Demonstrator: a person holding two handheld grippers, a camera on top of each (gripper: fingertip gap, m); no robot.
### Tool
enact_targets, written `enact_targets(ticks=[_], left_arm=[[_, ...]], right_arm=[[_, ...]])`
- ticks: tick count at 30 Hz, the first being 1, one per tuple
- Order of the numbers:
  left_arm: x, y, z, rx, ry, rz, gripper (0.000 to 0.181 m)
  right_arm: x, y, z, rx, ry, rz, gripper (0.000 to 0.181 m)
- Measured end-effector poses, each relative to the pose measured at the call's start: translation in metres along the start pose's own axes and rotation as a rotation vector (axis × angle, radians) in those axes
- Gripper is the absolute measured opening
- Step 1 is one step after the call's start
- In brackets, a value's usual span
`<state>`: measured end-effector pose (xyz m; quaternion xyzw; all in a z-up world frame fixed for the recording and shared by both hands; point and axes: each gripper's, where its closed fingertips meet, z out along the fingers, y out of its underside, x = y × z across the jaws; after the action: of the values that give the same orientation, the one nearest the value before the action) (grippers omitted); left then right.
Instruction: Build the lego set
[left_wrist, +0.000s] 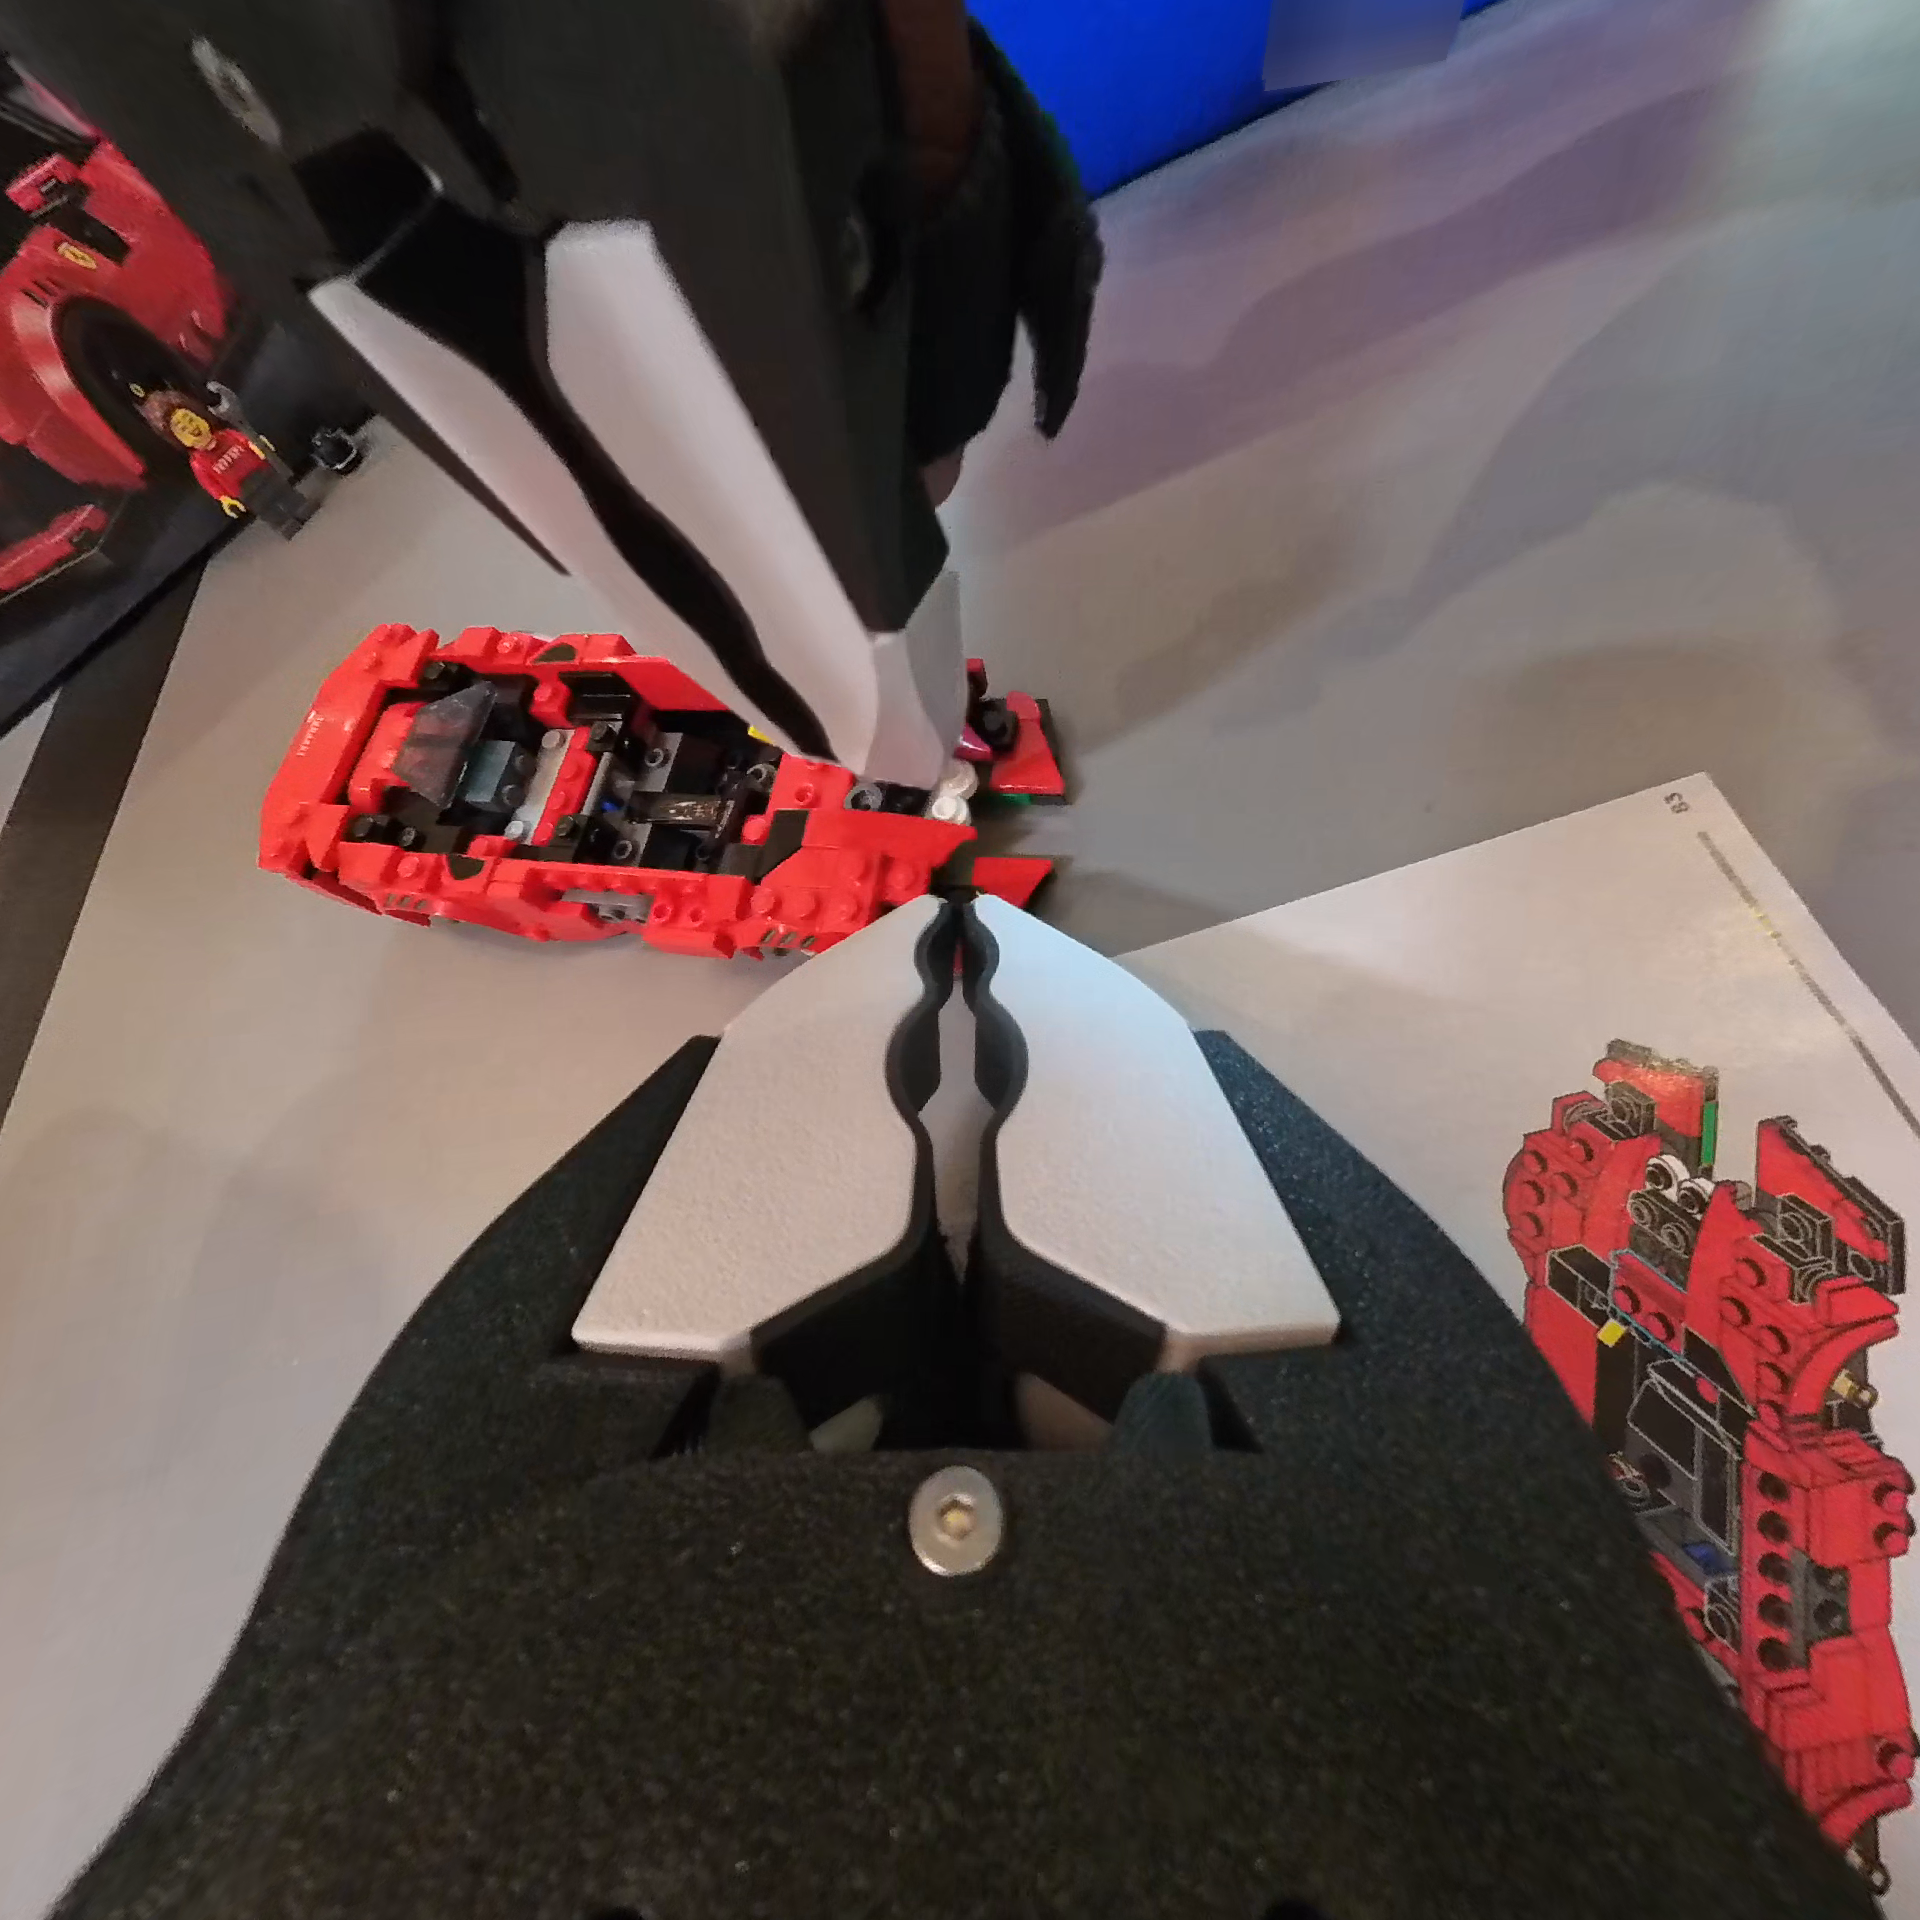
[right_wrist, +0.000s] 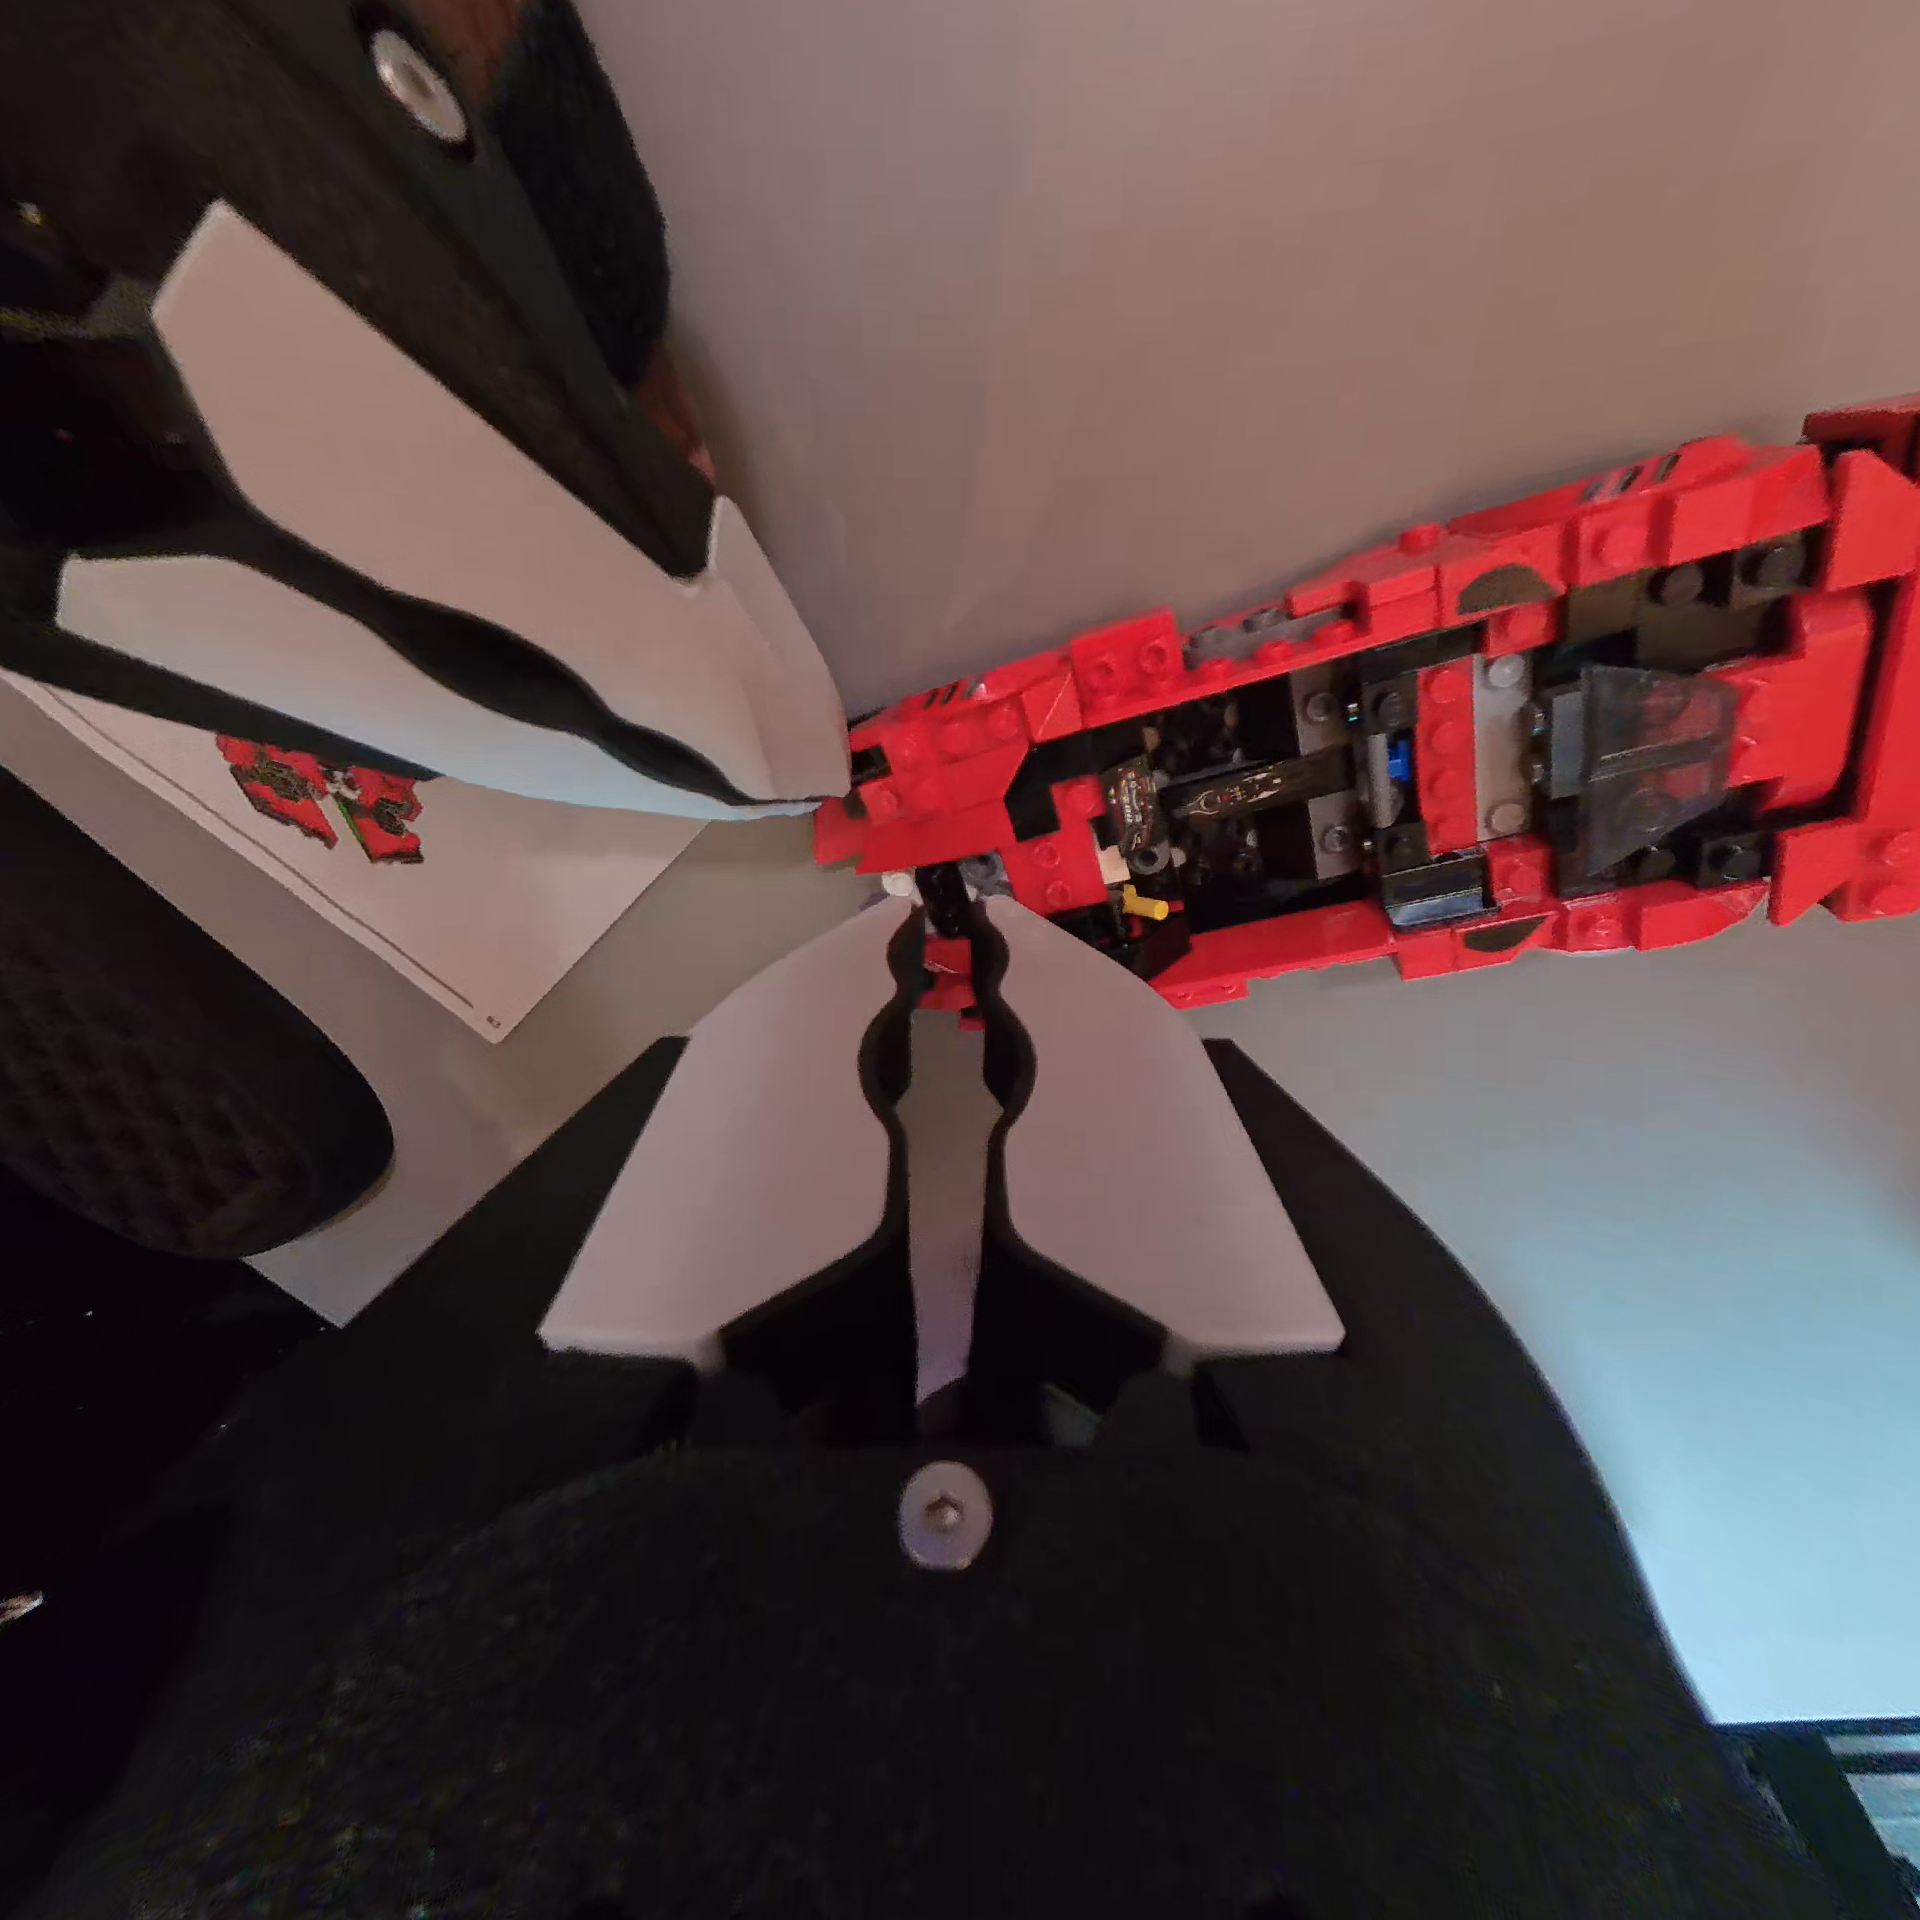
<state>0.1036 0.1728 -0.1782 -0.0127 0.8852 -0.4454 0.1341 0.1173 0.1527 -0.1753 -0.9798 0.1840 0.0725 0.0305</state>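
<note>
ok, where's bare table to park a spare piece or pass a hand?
Free: the grey table beyond the red car, toward the blue backdrop, and the strip beside the car's long side in the right wrist view. Crowded: the car's near end, where the left gripper and right gripper converge, plus the instruction page and box.

My view: a grey table (left_wrist: 1455, 520) carrying the build.
On it I see the red car (left_wrist: 582, 810), a manual page (left_wrist: 1403, 1039) and a box (left_wrist: 94, 416).
</note>
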Motion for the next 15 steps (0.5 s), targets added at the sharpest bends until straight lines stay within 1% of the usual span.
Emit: enact_targets(ticks=[4, 6, 8, 10, 11, 13, 15], left_arm=[[0.0, 0.001, 0.0, -0.004, 0.0, 0.004, 0.0], [0.0, 0.0, 0.0, -0.001, -0.001, 0.003, 0.0], [0.0, 0.0, -0.001, 0.004, -0.001, -0.003, 0.001], [-0.002, -0.001, -0.001, 0.013, -0.002, -0.015, 0.002], [-0.003, -0.002, -0.002, 0.019, -0.005, -0.023, 0.002], [-0.005, -0.003, -0.003, 0.031, -0.011, -0.047, 0.004], [-0.009, -0.004, -0.005, 0.047, -0.019, -0.074, 0.006]], right_arm=[[0.002, 0.003, -0.006, 0.036, 0.043, -0.033, 0.01], [0.003, 0.0, -0.014, 0.099, 0.112, -0.122, 0.012], [0.002, -0.004, -0.024, 0.205, 0.233, -0.272, 0.016], [-0.003, -0.007, -0.029, 0.33, 0.407, -0.4, 0.024], [-0.008, -0.007, -0.027, 0.376, 0.482, -0.454, 0.025], [-0.012, -0.004, -0.022, 0.437, 0.651, -0.522, 0.025], [-0.015, -0.002, -0.015, 0.469, 0.783, -0.554, 0.025]])
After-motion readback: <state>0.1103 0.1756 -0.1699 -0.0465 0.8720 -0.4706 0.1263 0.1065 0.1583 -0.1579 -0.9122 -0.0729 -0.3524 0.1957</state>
